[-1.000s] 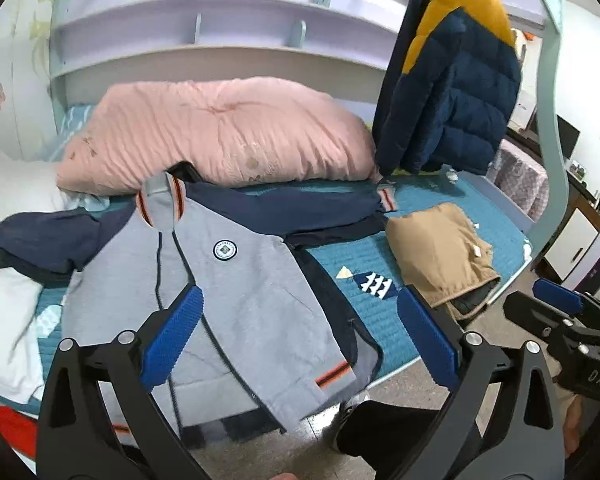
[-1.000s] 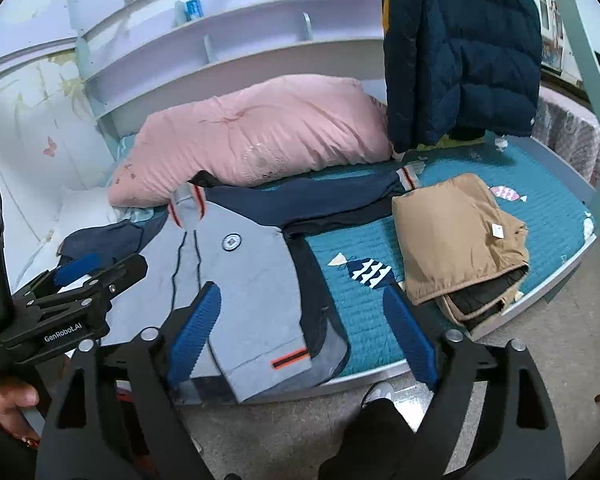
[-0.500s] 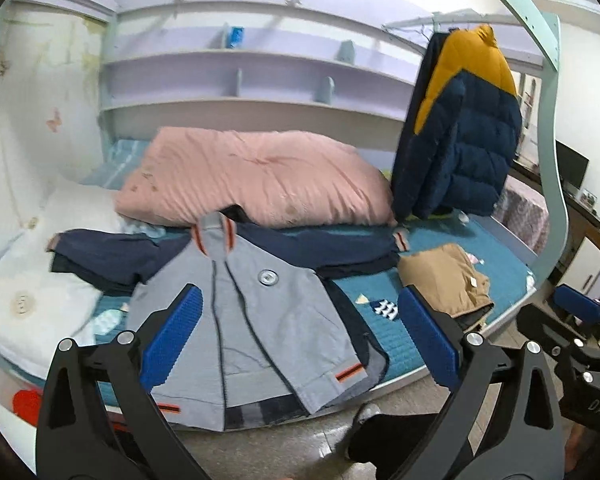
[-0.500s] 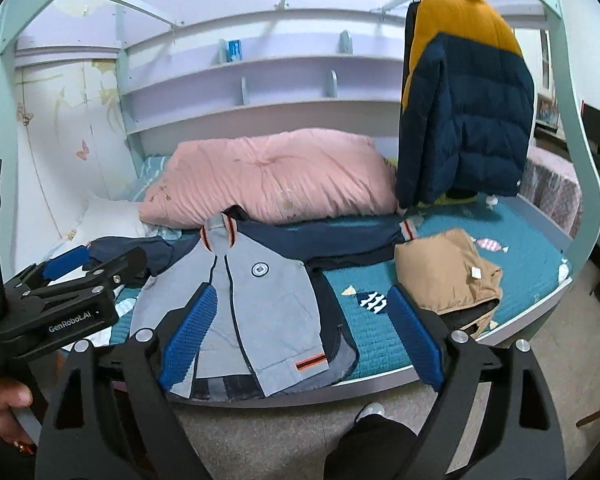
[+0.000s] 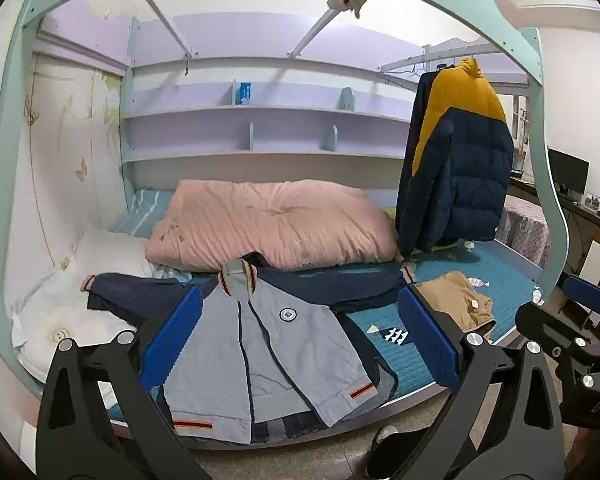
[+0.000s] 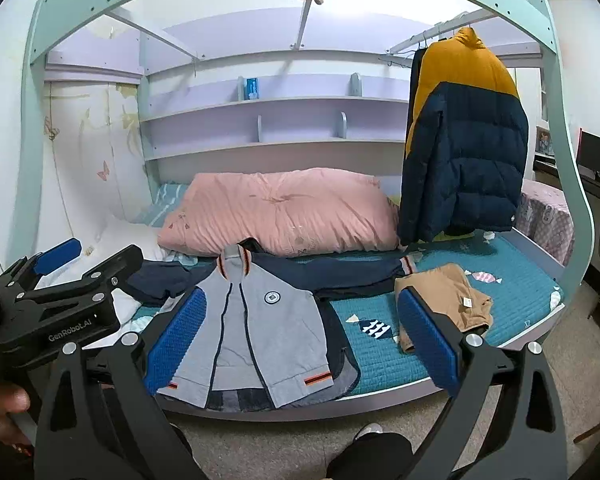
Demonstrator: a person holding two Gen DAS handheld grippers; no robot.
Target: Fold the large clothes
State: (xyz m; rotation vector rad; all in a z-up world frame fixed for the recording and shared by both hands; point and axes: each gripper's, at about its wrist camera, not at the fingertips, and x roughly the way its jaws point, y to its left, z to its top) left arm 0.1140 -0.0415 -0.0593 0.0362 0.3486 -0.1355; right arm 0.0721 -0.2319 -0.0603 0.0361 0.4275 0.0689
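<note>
Left tongs (image 5: 300, 344) and right tongs (image 6: 304, 340) — both agape, level, facing jacket (image 5: 276, 344).

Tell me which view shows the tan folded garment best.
The right wrist view: the tan garment lies mostly clear there, with only its near left corner behind the right gripper. In the left wrist view the tan garment sits farther off, its left edge hidden behind the left gripper.

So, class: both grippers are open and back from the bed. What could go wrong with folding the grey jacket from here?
The grey jacket hangs its hem over the bed edge, so a pull could slide it to the floor. Its right sleeve lies near the folded tan garment, which could get dragged.
</note>
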